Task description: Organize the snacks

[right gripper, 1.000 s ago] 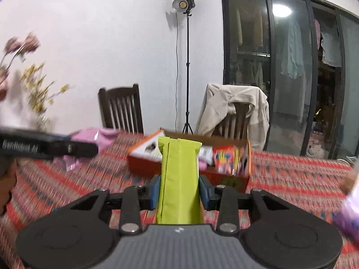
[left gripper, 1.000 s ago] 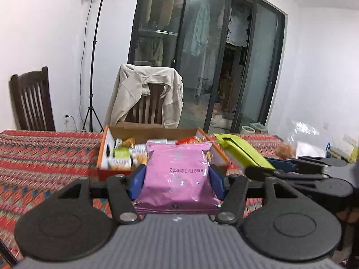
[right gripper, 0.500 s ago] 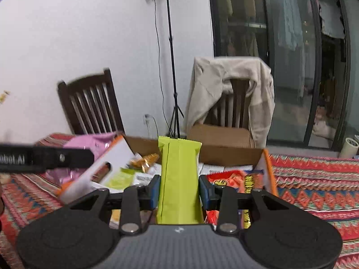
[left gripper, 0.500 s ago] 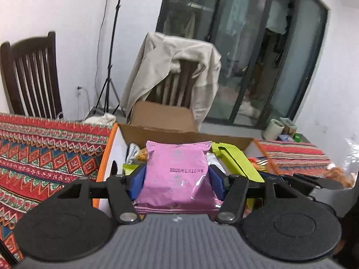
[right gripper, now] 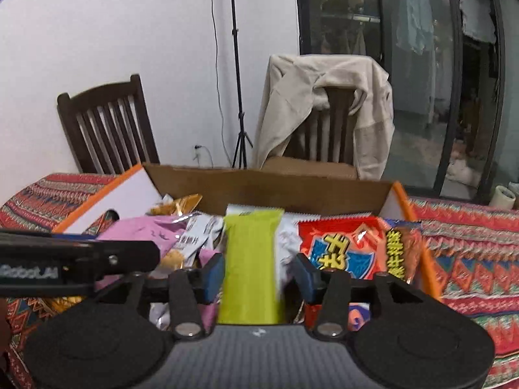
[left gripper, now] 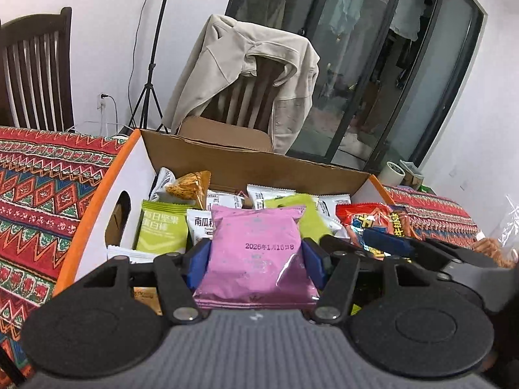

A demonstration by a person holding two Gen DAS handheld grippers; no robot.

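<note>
My left gripper [left gripper: 256,259] is shut on a pink snack packet [left gripper: 254,227], held over the open cardboard box [left gripper: 227,159] full of snack packets. In the right wrist view my right gripper [right gripper: 261,272] hangs over the same box [right gripper: 292,191]. Its jaws are opening, and the lime-green packet [right gripper: 251,249] still lies between them. A gap shows at the right pad, and the packet looks blurred. That green packet [left gripper: 292,202] also shows behind the pink one in the left wrist view. The left gripper's body crosses the left edge of the right wrist view.
The box stands on a red patterned tablecloth [right gripper: 470,243]. Red snack packets [right gripper: 343,246] fill its right side, green and white ones [left gripper: 160,230] its left. Behind are a chair with a beige jacket [left gripper: 253,74], a dark chair [right gripper: 103,129] and a light stand [right gripper: 238,97]. A clear bag [left gripper: 499,240] lies at the right.
Both grippers came forward and down from short of the box to over it. The right jaws have spread off the green packet. The left grip on the pink packet is unchanged.
</note>
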